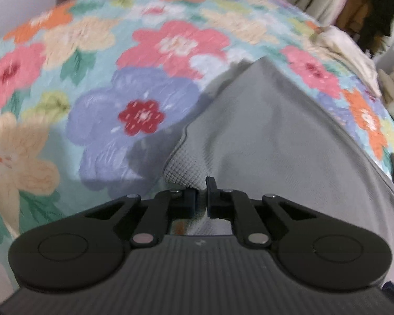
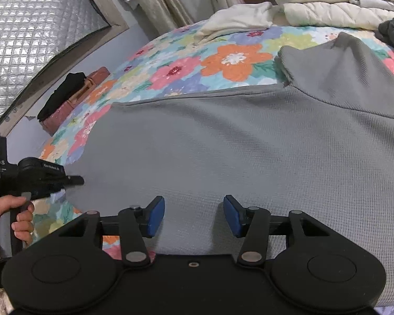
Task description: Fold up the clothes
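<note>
Grey waffle-knit garment (image 2: pixel 236 141) lies spread flat on the floral bedspread (image 2: pixel 231 57), one sleeve folded over its far right part. Left gripper (image 1: pixel 202 199), angled steeply down at the garment's left edge, is clamped on a pinch of the fabric; a hand (image 2: pixel 10 215) grips its handle. Right gripper (image 2: pixel 194 215) hovers tilted down over the near hem, jaws apart, pads off the cloth.

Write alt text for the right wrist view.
The open right tool hovers over a grey garment spread on a floral bedspread. At the left edge, a hand holds the left tool at the garment's edge.
</note>
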`<state>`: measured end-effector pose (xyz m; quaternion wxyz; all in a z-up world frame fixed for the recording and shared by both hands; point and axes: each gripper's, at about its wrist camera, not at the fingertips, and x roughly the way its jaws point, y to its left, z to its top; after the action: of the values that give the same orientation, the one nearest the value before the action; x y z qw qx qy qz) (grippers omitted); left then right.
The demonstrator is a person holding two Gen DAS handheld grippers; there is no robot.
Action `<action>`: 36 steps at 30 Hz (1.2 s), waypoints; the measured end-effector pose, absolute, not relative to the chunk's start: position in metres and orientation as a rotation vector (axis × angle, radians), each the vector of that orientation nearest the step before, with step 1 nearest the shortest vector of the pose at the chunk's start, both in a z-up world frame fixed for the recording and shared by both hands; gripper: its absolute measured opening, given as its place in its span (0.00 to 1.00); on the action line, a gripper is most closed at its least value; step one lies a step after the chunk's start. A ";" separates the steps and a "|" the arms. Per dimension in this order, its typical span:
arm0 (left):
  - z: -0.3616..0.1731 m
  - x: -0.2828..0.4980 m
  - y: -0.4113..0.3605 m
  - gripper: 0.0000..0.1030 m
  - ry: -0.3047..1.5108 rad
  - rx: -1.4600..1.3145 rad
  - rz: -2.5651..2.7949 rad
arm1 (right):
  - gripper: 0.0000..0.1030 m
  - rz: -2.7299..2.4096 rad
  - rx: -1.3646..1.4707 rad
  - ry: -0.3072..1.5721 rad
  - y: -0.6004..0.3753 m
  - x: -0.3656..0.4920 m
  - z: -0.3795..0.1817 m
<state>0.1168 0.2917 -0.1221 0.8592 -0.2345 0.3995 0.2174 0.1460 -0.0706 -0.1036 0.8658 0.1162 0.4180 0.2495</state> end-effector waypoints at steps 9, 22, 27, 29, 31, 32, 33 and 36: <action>-0.077 0.132 0.203 0.06 0.725 -0.475 0.088 | 0.53 0.481 0.270 0.864 -0.100 0.158 -0.103; -0.120 0.149 0.082 0.10 0.956 -0.429 -0.277 | 0.54 0.358 0.415 0.888 -0.159 0.178 -0.112; -0.101 0.133 0.099 0.15 0.949 -0.423 -0.337 | 0.54 0.437 0.390 0.890 -0.151 0.174 -0.111; -0.099 0.124 0.108 0.27 0.945 -0.459 -0.341 | 0.54 0.471 0.379 0.882 -0.146 0.173 -0.109; -0.102 0.122 0.116 0.31 0.951 -0.511 -0.331 | 0.54 0.507 0.367 0.873 -0.139 0.172 -0.104; -0.104 0.122 0.121 0.32 0.951 -0.526 -0.324 | 0.54 0.524 0.366 0.870 -0.137 0.171 -0.101; -0.105 0.122 0.125 0.36 0.951 -0.527 -0.310 | 0.54 0.541 0.365 0.867 -0.135 0.169 -0.099; -0.102 0.123 0.131 0.50 0.947 -0.487 -0.242 | 0.55 0.589 0.355 0.864 -0.127 0.165 -0.092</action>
<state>0.1228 0.1310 -0.1019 0.8546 -0.2314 0.4503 -0.1153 0.1653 -0.1272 -0.0924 0.8514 0.1687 0.4105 0.2795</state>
